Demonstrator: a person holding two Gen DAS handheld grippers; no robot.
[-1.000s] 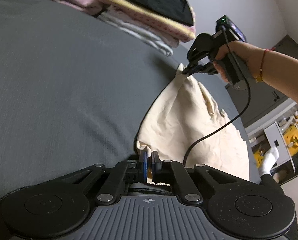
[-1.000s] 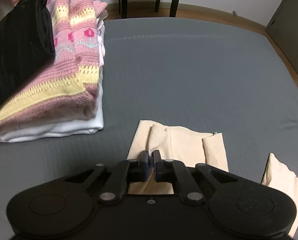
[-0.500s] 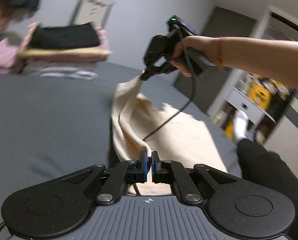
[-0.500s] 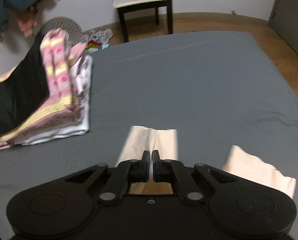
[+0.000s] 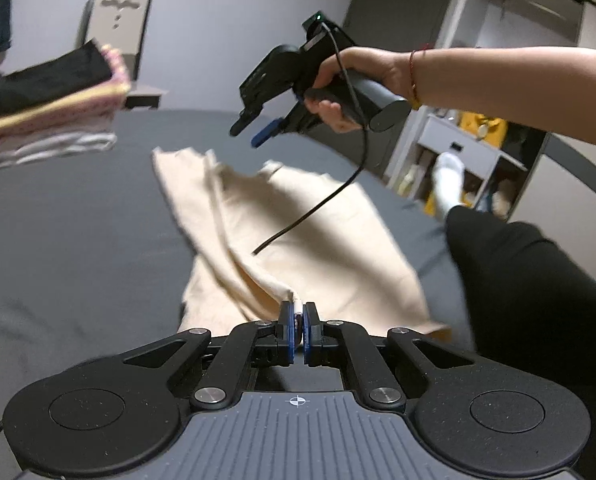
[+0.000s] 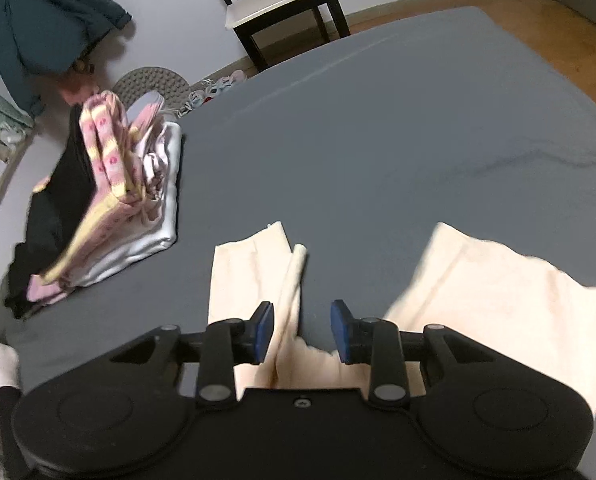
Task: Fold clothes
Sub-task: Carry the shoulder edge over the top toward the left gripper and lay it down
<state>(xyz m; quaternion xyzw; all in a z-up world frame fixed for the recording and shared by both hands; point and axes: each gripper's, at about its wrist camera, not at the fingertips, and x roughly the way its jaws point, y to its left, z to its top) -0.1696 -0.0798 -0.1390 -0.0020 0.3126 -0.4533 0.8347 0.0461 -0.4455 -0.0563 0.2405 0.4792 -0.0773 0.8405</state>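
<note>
A cream garment (image 5: pixel 298 232) lies spread on the grey bed (image 5: pixel 66 220). My left gripper (image 5: pixel 297 320) is shut on its near edge, which rises in a fold to the pads. In the left wrist view the right gripper (image 5: pixel 254 134) hovers open above the garment's far corner, held by a hand, touching no cloth. In the right wrist view my right gripper (image 6: pixel 301 330) stands open over the cream garment (image 6: pixel 254 276), nothing between its fingers. A second cream part (image 6: pixel 497 292) lies to the right.
A stack of folded clothes (image 6: pixel 110 200), black, pink-yellow and white, sits at the bed's left side, also the stack (image 5: pixel 46 112) in the left wrist view. A chair (image 6: pixel 282 4) stands beyond the bed. A person's dark-clad leg (image 5: pixel 537 300) rests by the right edge.
My right gripper has opened and let go of the garment's far corner, which dropped onto the bed. The left gripper keeps its hold and has lifted and tilted.
</note>
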